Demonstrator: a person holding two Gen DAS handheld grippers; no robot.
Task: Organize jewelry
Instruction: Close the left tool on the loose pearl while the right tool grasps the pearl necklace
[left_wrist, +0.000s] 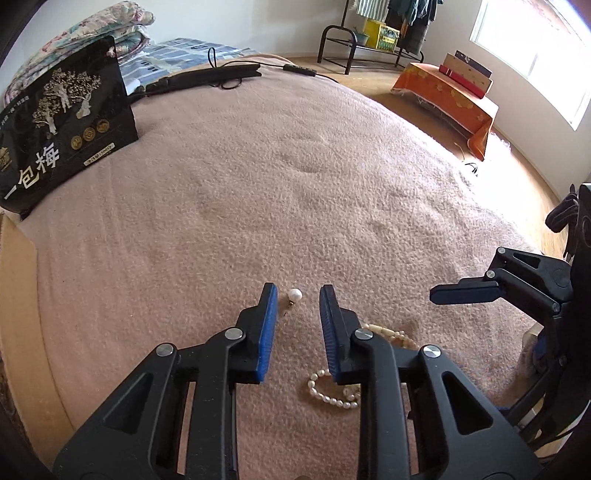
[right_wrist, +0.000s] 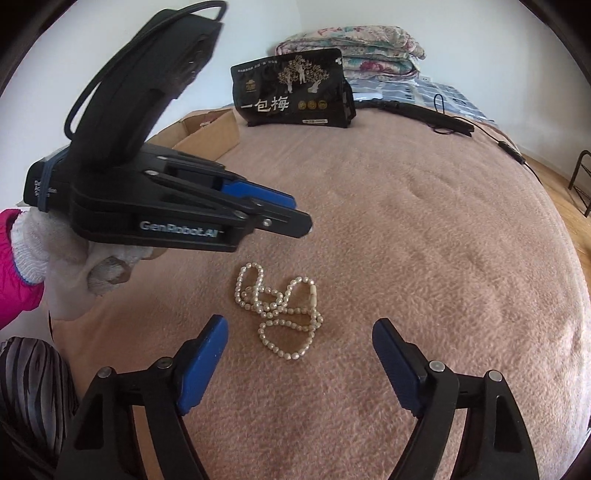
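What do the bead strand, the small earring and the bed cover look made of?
Bead strand: pearl-like beads, cream, softly glossy; real or imitation unclear. Earring: one white glossy bead on a thin, likely metal, post. Bed cover: pink fleece-like fabric, matte, nubby pile.

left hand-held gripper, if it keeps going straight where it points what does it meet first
Probably the pearl earring lying on the pink blanket, just ahead between the left hand-held gripper fingertips; depth is uncertain.

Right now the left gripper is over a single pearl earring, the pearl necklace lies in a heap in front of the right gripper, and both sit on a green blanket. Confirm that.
Not quite: the blanket is pink, not green, as the right wrist view shows. The rest stands: the left gripper is over the single pearl earring, and the pearl necklace lies in a heap in front of the right gripper.
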